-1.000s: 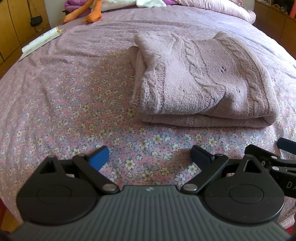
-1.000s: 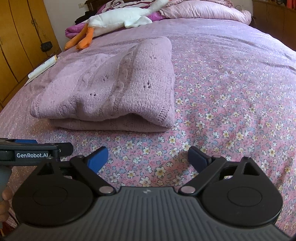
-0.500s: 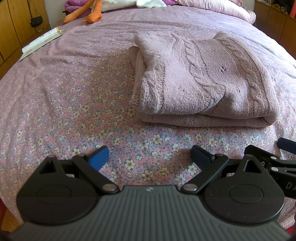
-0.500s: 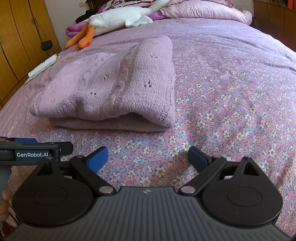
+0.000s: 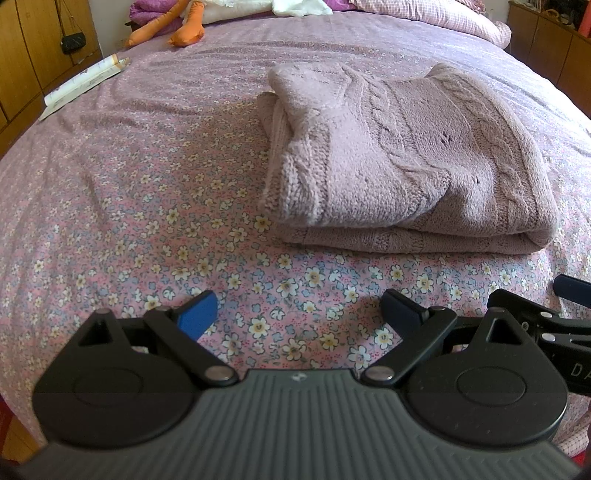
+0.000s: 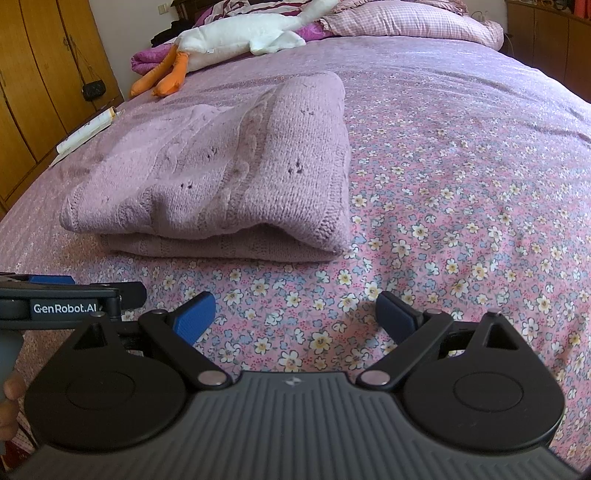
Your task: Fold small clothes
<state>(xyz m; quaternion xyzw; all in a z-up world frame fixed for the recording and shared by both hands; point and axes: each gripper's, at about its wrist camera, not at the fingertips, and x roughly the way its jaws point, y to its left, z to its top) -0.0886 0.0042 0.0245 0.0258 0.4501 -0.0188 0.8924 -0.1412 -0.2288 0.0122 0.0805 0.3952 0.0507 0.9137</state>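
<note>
A pale pink cable-knit sweater (image 5: 402, 155) lies folded into a thick rectangle on the flowered bedspread (image 5: 147, 192); it also shows in the right wrist view (image 6: 229, 173). My left gripper (image 5: 299, 314) is open and empty, hovering above the bedspread short of the sweater's near edge. My right gripper (image 6: 295, 314) is open and empty too, just in front of the sweater's near right corner. The right gripper's side shows at the right edge of the left wrist view (image 5: 554, 321), and the left gripper's side at the left edge of the right wrist view (image 6: 66, 306).
A white goose plush with orange feet (image 6: 236, 37) and a checked pillow (image 6: 410, 22) lie at the head of the bed. A white tube (image 5: 85, 81) rests near the bed's left edge. Wooden wardrobes (image 6: 40, 81) stand to the left, wooden cabinets (image 5: 550, 40) to the right.
Both grippers have stayed open and nearly still; the views have shifted only very slightly. The sweater has not moved.
</note>
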